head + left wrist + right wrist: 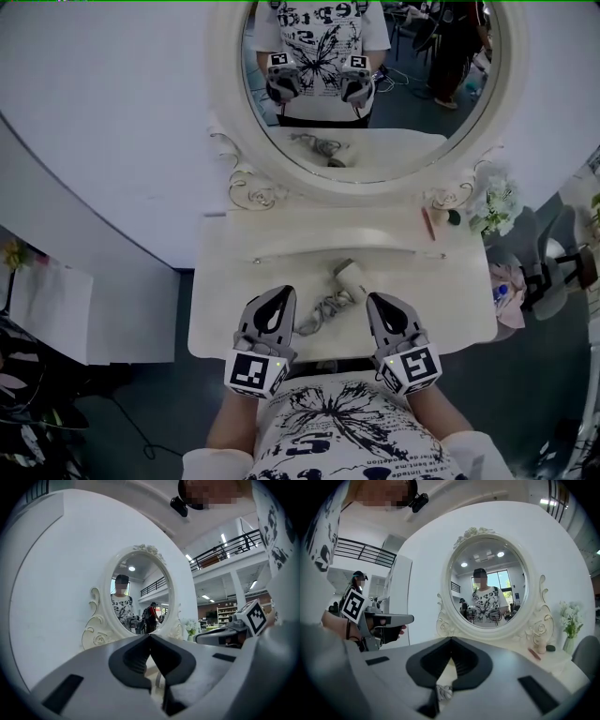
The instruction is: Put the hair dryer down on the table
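Observation:
The white hair dryer (350, 273) lies on the white dressing table (230, 281), its grey cord (323, 309) bunched toward the front edge. Neither gripper touches it. My left gripper (284, 292) hovers just left of the cord, its jaws shut together with nothing between them; in the left gripper view its tips (150, 635) meet in a point. My right gripper (375, 300) stands just right of the cord, shut and empty too, with the tips (451, 639) touching. A bit of cord (443, 693) shows below its jaws.
An oval mirror (366, 84) in a white ornate frame rises at the back of the table. A pink stick (428, 223), a small dark object (454, 217) and white flowers (497, 206) sit at the back right. A grey chair (553, 267) stands to the table's right.

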`<state>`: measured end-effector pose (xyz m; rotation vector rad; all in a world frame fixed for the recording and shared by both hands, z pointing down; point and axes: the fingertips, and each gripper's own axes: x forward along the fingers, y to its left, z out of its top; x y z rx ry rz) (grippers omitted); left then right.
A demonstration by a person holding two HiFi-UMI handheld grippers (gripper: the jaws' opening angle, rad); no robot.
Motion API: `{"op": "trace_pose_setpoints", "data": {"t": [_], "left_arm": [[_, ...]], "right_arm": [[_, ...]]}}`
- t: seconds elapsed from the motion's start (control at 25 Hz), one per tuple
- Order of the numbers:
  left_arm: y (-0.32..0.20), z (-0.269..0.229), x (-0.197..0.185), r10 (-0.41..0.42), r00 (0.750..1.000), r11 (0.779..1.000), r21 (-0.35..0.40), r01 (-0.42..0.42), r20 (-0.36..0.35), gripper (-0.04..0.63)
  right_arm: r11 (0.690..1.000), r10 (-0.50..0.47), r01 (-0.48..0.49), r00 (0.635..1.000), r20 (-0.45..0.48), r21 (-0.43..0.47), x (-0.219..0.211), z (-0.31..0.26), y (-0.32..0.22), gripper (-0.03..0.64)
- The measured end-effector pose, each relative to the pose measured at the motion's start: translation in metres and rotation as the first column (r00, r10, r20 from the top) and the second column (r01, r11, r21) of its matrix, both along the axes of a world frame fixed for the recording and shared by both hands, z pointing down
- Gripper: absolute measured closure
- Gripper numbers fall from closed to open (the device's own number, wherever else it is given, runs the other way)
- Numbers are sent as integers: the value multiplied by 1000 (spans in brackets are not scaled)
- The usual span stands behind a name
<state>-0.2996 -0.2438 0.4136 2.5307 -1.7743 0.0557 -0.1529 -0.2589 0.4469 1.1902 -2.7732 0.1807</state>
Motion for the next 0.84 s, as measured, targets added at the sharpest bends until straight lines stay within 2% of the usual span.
{"op": "trace_pose_setpoints", "data": {"t": [0.44, 0.84], "left_arm": [[-3, 1, -11, -49, 999, 999, -18, 49, -12, 574], [-8, 8, -10, -40, 999, 999, -21, 40, -24, 574]], "right_arm": [[1000, -14, 14, 1000, -9, 10, -7, -3, -2, 598], [1000, -6, 6, 1000, -19, 4, -8, 4, -8, 598]]}}
